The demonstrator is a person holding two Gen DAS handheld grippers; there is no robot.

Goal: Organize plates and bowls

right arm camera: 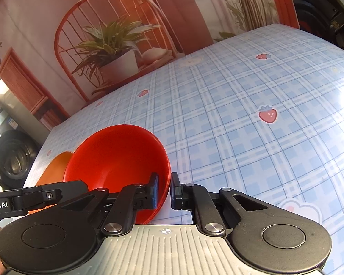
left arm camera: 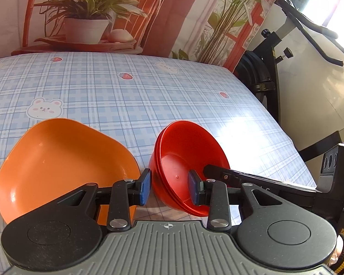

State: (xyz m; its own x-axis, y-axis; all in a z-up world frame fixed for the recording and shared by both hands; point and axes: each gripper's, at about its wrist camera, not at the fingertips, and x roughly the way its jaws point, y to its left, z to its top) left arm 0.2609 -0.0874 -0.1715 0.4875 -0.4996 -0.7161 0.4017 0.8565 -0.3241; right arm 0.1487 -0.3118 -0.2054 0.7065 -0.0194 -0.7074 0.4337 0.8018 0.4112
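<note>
We pinch the right edge of the red bowls (right arm camera: 117, 158) with our right gripper (right arm camera: 164, 189), low in the middle. Our left gripper (left arm camera: 169, 186) sits open around their left edge. We should lift slowly, away from the orange plate (left arm camera: 57, 160) at lower left.

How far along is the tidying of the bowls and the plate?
Done: the red bowls are nested in one stack. In hand: the right gripper clamps the tilted stack's rim; the left gripper straddles the opposite rim. Remaining: setting the stack down, probably beside the orange plate.
</note>
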